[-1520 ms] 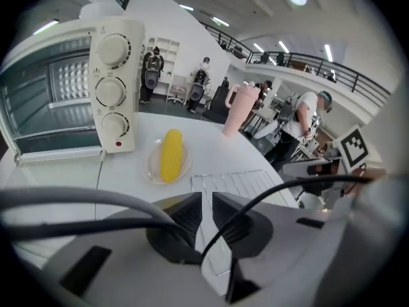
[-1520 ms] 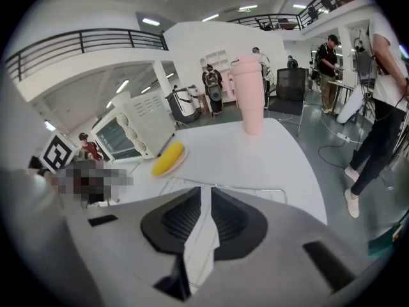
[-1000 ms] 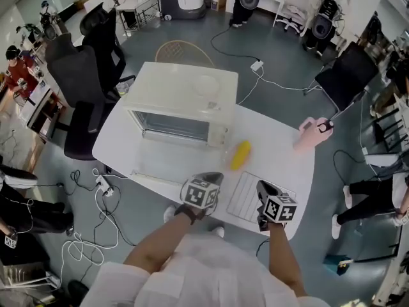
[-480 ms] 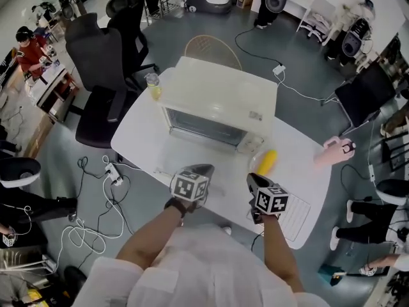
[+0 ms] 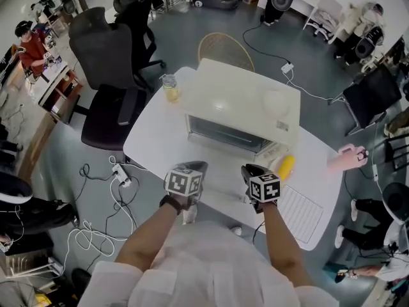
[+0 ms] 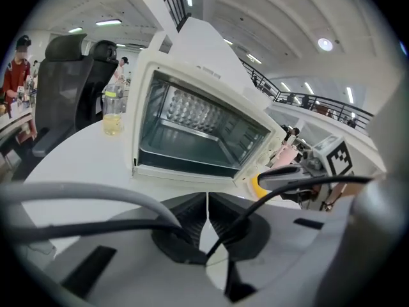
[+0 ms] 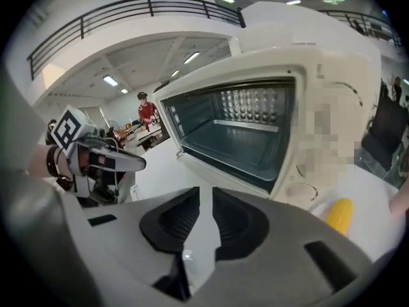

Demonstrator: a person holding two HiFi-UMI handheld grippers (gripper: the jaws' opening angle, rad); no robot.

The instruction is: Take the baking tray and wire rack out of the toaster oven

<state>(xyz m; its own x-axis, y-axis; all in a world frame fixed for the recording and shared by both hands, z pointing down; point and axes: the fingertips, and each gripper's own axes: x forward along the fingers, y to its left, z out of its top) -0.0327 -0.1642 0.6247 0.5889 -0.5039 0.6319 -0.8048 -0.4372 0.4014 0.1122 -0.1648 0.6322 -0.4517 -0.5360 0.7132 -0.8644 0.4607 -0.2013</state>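
Grey left gripper (image 6: 207, 203) jaws together, empty; grey right gripper (image 7: 206, 200) jaws just opening, nothing between; risk: narrow gap skids off dark metal baking tray (image 6: 189, 151) in cream toaster oven (image 5: 243, 104).

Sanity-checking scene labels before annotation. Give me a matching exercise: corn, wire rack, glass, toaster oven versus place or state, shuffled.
1. corn
2. wire rack
3. glass
4. toaster oven

A. door open, inside showing
B. flat on the table, near its right edge
C. yellow, at the oven's right front corner
D. left of the oven, yellowish liquid inside

Pairs: 1-C, 2-B, 3-D, 4-A
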